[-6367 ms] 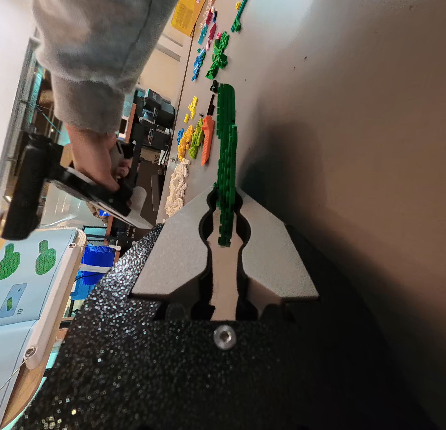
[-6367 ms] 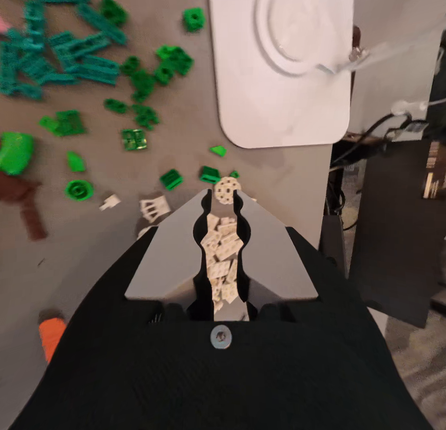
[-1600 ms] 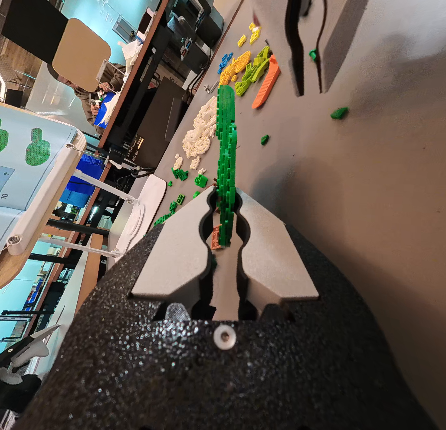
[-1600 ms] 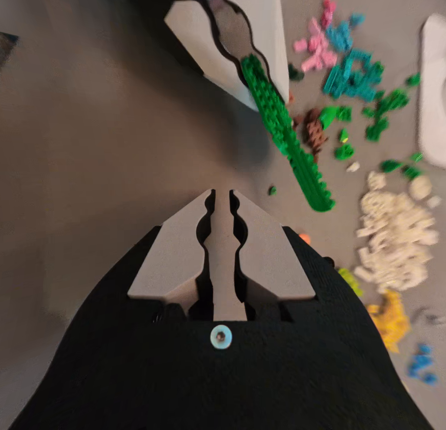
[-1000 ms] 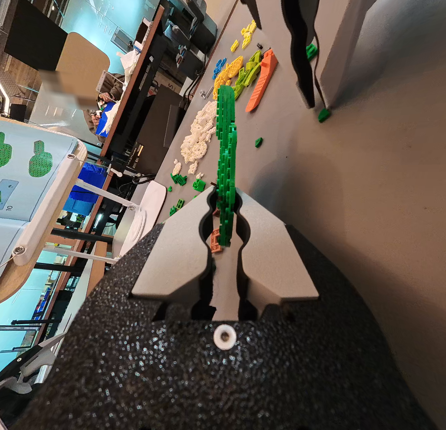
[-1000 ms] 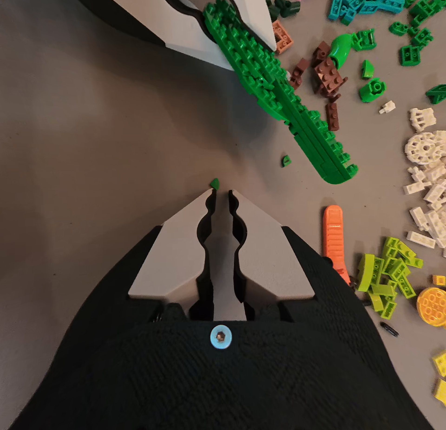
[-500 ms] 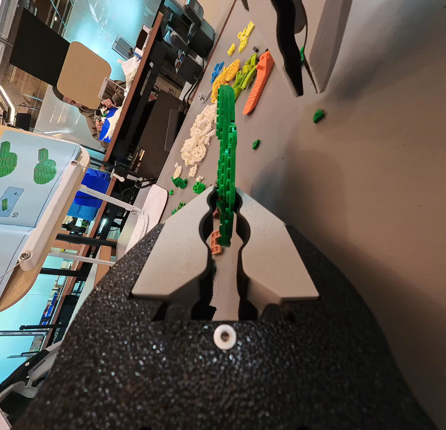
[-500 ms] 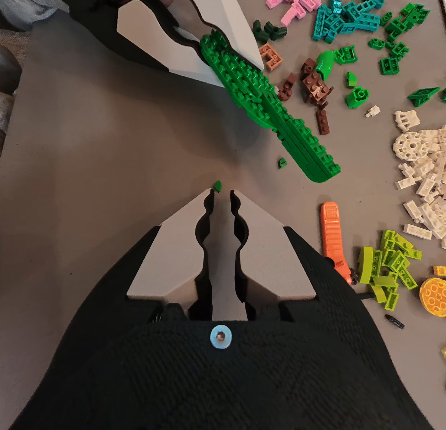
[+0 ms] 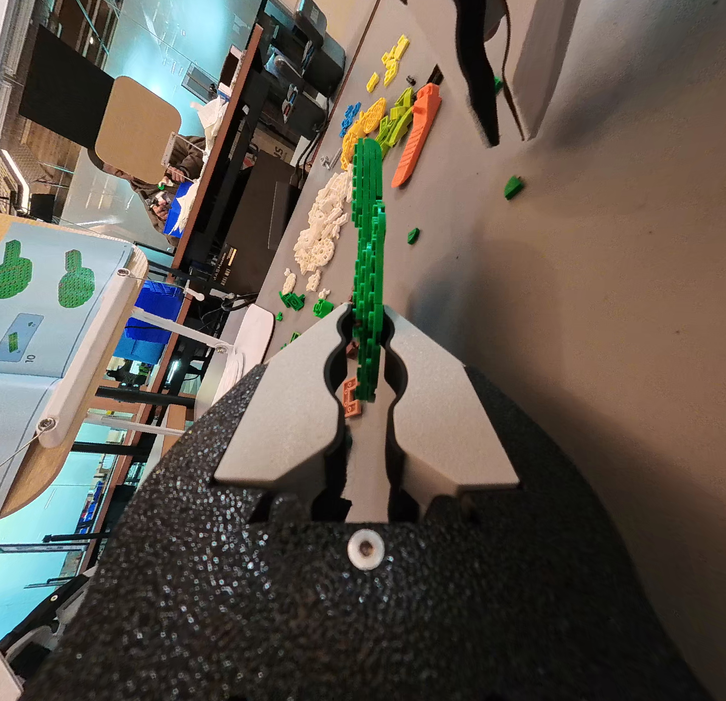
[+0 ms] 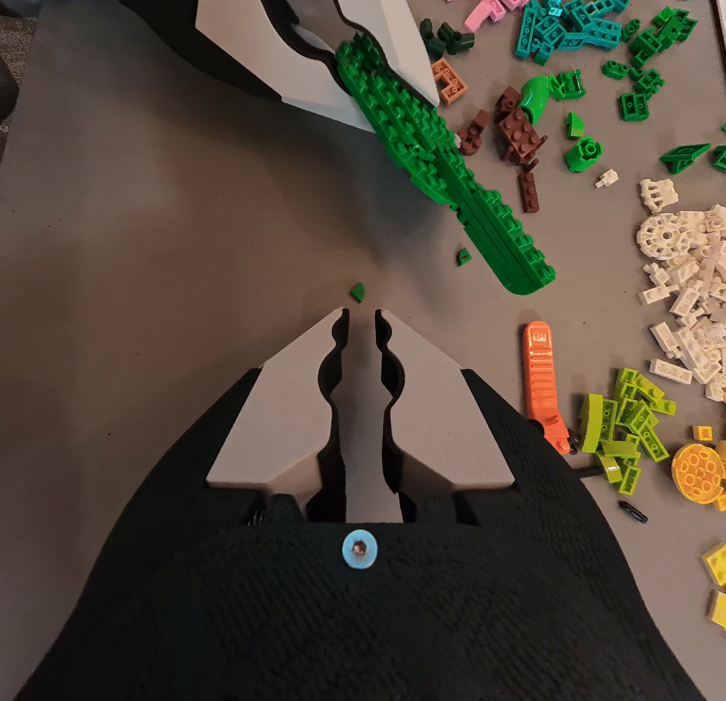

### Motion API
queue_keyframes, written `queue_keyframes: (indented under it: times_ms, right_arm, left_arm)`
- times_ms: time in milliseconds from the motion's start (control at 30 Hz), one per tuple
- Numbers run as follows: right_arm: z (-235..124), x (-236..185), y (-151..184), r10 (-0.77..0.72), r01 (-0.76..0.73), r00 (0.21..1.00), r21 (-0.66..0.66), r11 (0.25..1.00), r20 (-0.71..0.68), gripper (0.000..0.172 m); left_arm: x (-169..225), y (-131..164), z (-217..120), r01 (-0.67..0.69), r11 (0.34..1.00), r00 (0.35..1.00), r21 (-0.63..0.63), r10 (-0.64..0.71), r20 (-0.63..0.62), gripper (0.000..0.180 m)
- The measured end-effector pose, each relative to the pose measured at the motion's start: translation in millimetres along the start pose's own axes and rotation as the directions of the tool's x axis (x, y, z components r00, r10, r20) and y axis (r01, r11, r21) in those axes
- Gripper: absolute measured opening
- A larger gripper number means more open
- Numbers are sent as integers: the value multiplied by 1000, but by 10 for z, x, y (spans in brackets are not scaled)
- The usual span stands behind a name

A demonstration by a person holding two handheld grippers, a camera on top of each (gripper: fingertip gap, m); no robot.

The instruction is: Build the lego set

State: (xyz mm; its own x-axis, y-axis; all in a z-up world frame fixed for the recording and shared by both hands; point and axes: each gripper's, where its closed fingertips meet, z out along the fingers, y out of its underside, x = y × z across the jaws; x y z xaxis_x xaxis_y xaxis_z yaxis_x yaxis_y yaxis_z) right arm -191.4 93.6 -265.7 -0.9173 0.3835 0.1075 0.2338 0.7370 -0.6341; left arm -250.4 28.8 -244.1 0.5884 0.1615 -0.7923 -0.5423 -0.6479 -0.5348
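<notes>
Though clamped, green brick assembly [image 9: 367, 257] in left hand-held gripper [image 9: 367, 320]

Long green brick assembly [image 10: 444, 163], built from stacked studded plates with one rounded end [image 10: 526, 281], clamped at its other end between the pads of the left gripper [image 9: 367, 320]; raised off the grey tabletop [image 10: 157, 210] on a slant, studs facing up, rounded end free above loose bricks. Small green quarter-round piece [image 10: 358, 291] lying flat on the tabletop, just ahead of the slightly parted, bare fingertips of the right gripper [image 10: 361, 312], untouched. Second small green piece [image 10: 463, 256] resting on the tabletop beside the assembly's rounded end.
</notes>
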Motion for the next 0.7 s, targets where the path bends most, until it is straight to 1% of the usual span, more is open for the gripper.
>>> queue_keyframes:
  times_ms: [500,700]
  right_arm:
    - [31,-30,48,-13,14,1000,-11,1000,17,12]
    - [38,-20,52,56,-57,996,14,998,63,13]
  left_arm:
    - [-11,-11,-14,-7,1000,1000,3,7,5,9]
    - [-10,-18,-13,-13,1000,1000,5,13,4,9]
